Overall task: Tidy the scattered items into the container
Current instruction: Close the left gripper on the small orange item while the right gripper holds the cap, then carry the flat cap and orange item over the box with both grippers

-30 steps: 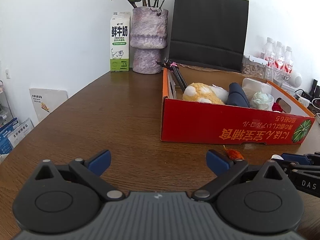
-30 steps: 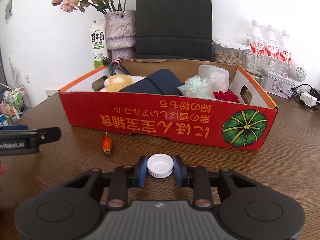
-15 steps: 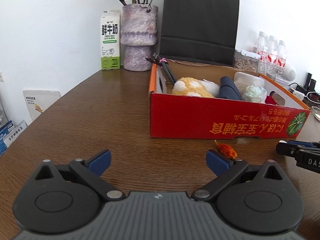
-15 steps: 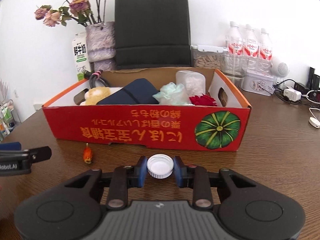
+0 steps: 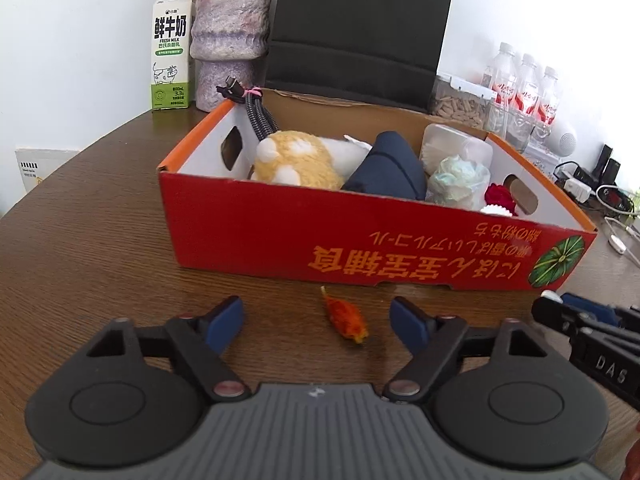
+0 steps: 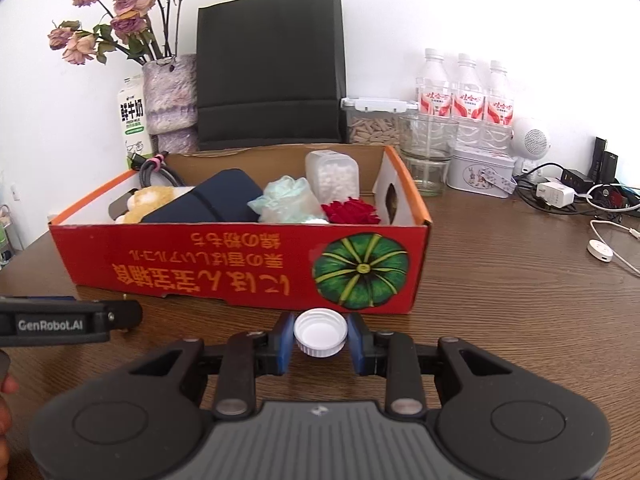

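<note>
A small orange dried flower point(image 5: 346, 317) lies on the wooden table just in front of the red cardboard box point(image 5: 360, 248). My left gripper point(image 5: 318, 322) has its blue pads on either side of the flower, apart from it, and its jaws are closing. The right gripper point(image 6: 320, 338) is shut on a white bottle cap point(image 6: 320, 331) and hangs before the box's front wall point(image 6: 224, 268), near the pumpkin picture. Inside the box lie a yellow plush toy point(image 5: 298, 160), a navy pouch point(image 5: 390, 170), a pale green ball, a clear plastic jar and a red flower.
Behind the box stand a black paper bag point(image 6: 272, 68), a stone vase with dried roses point(image 6: 170, 100), a milk carton point(image 5: 170, 46), water bottles point(image 6: 464, 100), a glass, a tin and a seed jar. Chargers and cables point(image 6: 572, 196) lie at the right.
The left gripper has swung right so the orange flower now lies between its pads, which have drawn closer together. The right gripper has shifted right along the box, cap still held.
</note>
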